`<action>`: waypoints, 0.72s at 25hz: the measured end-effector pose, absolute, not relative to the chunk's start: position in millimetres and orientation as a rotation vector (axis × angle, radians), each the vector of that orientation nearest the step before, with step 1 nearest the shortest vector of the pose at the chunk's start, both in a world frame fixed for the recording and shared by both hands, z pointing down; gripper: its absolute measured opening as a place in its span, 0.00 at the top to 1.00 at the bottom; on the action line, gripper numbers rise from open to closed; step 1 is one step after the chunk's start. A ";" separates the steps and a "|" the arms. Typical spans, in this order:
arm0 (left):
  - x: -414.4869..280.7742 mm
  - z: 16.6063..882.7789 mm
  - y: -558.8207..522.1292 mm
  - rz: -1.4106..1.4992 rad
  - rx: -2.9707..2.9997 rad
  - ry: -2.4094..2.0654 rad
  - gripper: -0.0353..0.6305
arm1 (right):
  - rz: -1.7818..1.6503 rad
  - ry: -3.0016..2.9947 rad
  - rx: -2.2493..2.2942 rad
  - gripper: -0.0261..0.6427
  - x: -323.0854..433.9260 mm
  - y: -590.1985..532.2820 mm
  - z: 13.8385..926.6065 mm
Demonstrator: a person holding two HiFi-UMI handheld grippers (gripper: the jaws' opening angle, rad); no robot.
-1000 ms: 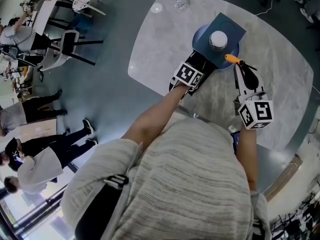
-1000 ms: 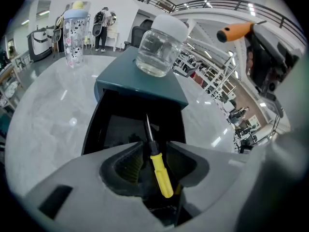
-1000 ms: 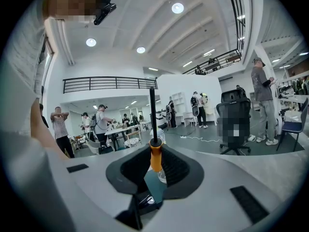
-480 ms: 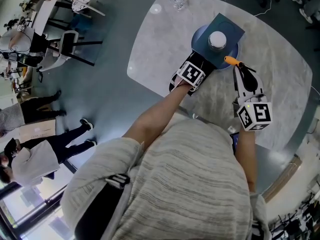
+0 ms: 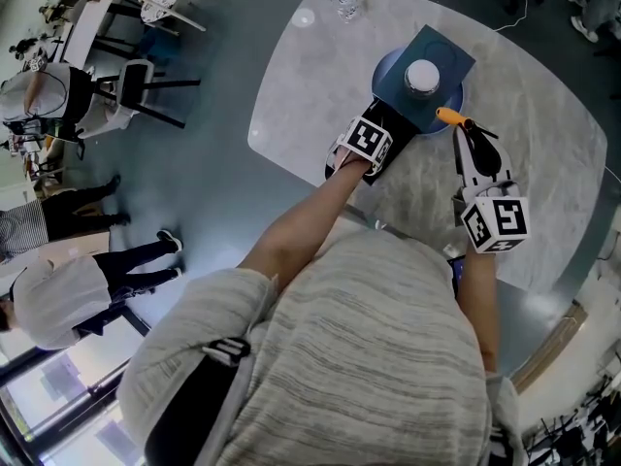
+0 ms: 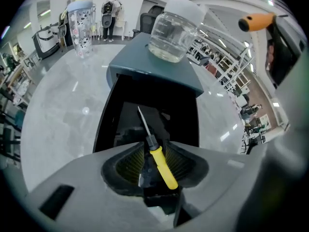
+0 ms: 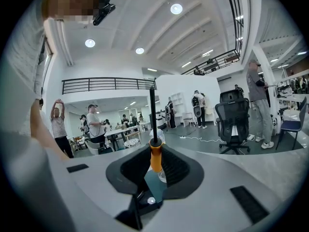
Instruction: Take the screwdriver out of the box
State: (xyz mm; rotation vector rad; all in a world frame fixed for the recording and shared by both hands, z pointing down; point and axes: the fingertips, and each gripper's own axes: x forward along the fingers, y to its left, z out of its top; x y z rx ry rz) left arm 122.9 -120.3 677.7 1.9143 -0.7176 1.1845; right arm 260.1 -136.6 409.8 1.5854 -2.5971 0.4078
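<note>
Left gripper (image 6: 152,161) tipped slightly above dark teal box (image 6: 154,74), jaws clamped on yellow-handled screwdriver (image 6: 164,170); right gripper (image 7: 155,164) unmoved, jaws clamping orange-handled screwdriver (image 7: 155,156). Removal looks nearly complete.

The head view looks steeply down from above the person's shoulders onto the counter (image 5: 553,173). It takes in the left gripper (image 5: 403,116), the right gripper (image 5: 466,134) and the floor beside them. The left gripper view rides on its gripper, tilted down and close over the open box (image 6: 154,76). With the head view it shares the box, jar (image 6: 171,30), bottle (image 6: 79,23) and orange screwdriver (image 6: 256,21). The right gripper view faces nearly level across the hall, with the ceiling (image 7: 159,28) filling its top.
</note>
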 end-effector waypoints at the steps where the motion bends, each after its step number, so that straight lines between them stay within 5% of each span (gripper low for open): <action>1: 122.4 679.1 -118.0 1.187 1.901 -0.721 0.73 | 0.409 -2.600 1.586 0.86 260.0 -136.9 409.9; 18: 117.4 692.2 -114.2 1.320 1.947 -0.818 0.82 | 0.408 -2.594 1.610 0.86 267.8 -134.9 408.1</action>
